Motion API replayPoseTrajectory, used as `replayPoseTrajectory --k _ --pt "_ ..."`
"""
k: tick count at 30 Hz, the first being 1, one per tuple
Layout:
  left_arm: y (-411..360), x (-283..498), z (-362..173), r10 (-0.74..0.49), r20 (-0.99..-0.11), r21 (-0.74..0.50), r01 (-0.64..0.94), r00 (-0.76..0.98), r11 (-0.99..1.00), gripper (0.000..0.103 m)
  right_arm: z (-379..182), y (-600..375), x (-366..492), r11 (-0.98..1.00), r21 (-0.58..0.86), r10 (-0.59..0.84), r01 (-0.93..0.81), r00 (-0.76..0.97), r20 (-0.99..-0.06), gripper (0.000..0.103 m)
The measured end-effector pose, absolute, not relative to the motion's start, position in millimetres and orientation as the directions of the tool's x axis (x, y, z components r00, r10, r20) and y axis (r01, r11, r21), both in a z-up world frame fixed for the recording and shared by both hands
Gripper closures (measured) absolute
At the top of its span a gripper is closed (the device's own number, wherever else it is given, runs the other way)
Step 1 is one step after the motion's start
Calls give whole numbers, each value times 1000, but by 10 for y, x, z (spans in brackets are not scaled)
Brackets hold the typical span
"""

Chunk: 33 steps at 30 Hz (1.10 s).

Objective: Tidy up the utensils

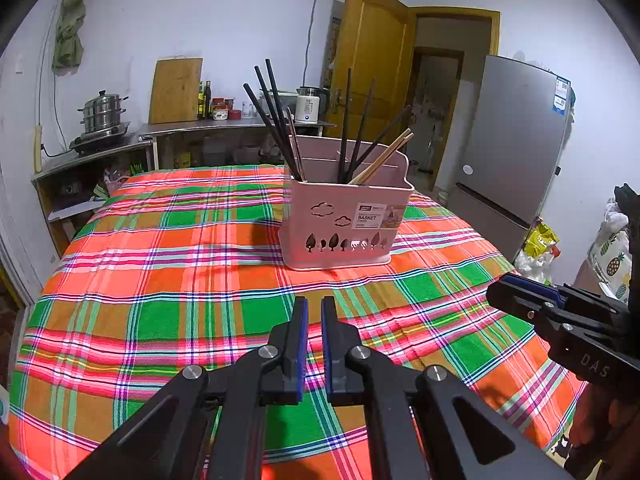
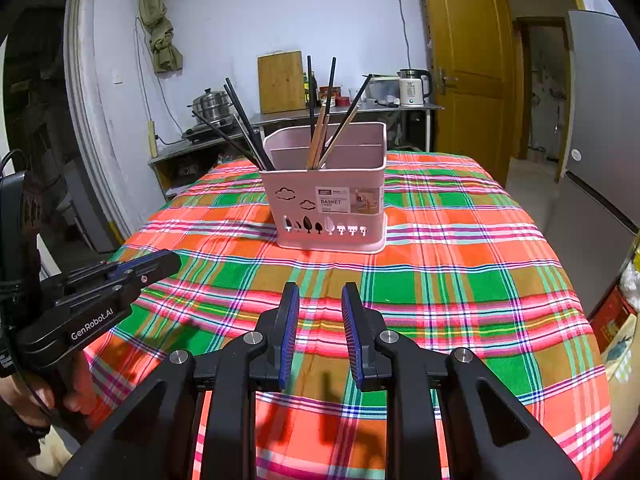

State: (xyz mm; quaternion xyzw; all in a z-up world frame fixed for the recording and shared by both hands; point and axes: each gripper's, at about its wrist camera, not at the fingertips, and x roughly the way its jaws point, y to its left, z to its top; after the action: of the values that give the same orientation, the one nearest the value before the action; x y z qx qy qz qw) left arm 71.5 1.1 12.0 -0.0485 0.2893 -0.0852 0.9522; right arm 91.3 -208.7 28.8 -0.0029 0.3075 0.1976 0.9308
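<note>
A pink utensil basket (image 1: 344, 224) stands on the plaid tablecloth (image 1: 168, 280); it also shows in the right wrist view (image 2: 328, 204). Black chopsticks (image 1: 276, 120) lean in its left compartment, and more black chopsticks with wooden chopsticks (image 1: 384, 158) stand in another. In the right wrist view the black chopsticks (image 2: 244, 124) lean left and the wooden chopsticks (image 2: 320, 136) stand in the middle. My left gripper (image 1: 314, 308) hovers empty in front of the basket, jaws nearly closed. My right gripper (image 2: 320, 296) hovers empty, jaws slightly apart. Each gripper shows in the other's view: the right gripper (image 1: 516, 288), the left gripper (image 2: 160, 260).
A steel counter (image 1: 224, 126) behind the table holds a steamer pot (image 1: 102, 114), cutting board (image 1: 176, 90), bottles and a kettle (image 1: 310, 106). A fridge (image 1: 516, 152) and an open wooden door (image 1: 372, 60) stand at right. Bags (image 1: 540, 244) lie by the table's right edge.
</note>
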Motion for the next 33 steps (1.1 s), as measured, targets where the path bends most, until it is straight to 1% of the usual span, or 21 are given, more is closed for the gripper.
replayPoseTrajectory --k 33 --pt "1 703 119 -179 -555 -116 137 812 984 98 300 -2084 912 921 115 367 -371 732 -573 80"
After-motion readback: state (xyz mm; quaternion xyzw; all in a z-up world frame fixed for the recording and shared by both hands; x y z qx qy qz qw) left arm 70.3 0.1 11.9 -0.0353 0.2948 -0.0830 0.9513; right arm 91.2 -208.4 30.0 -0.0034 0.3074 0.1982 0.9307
